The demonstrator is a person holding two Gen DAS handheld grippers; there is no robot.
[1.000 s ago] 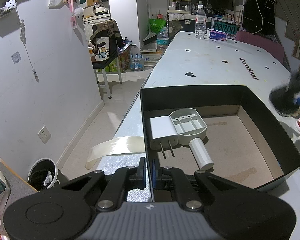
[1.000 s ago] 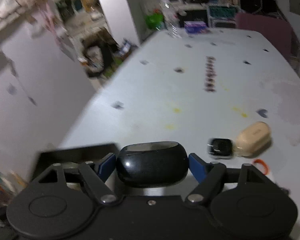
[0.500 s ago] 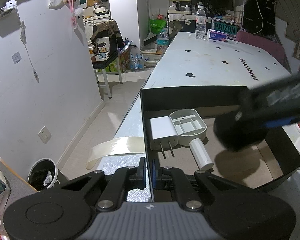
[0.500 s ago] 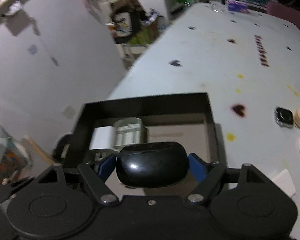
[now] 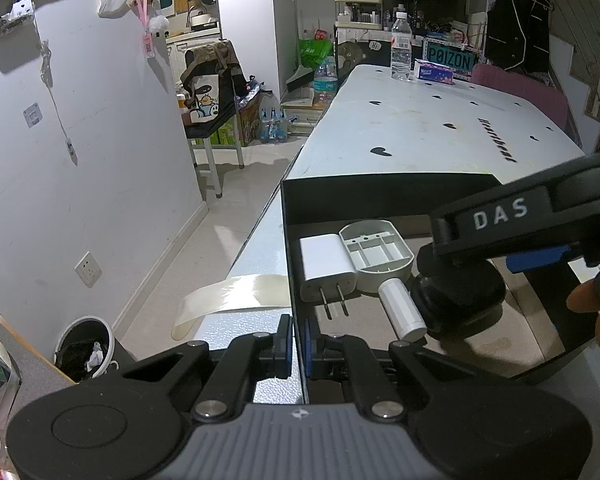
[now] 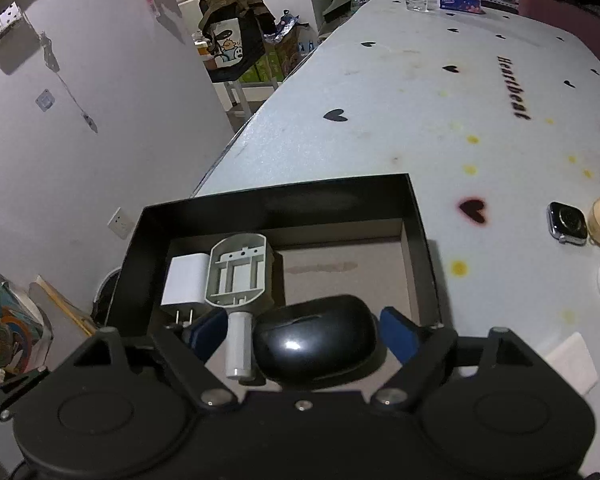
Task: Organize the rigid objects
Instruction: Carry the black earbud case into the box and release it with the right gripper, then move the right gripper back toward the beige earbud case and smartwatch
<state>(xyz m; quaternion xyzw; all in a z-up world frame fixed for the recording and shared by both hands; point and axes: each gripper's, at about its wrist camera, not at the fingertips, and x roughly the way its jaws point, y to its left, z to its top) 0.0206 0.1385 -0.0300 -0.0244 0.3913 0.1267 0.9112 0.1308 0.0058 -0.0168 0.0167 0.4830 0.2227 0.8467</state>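
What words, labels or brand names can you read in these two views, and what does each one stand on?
"P0IZON" on the teal plate sign behind the table's far end.
"DAS" on the right gripper.
"Heartbeat" printed on the table cover.
"Hi" on a dark bag behind the table, only just legible.
Labels on the water bottle and tissue pack: too small to read.

both wrist cams tilt down, close over black box (image 5: 388,196) (image 6: 284,204), facing far table end; left sits at box's near-left corner
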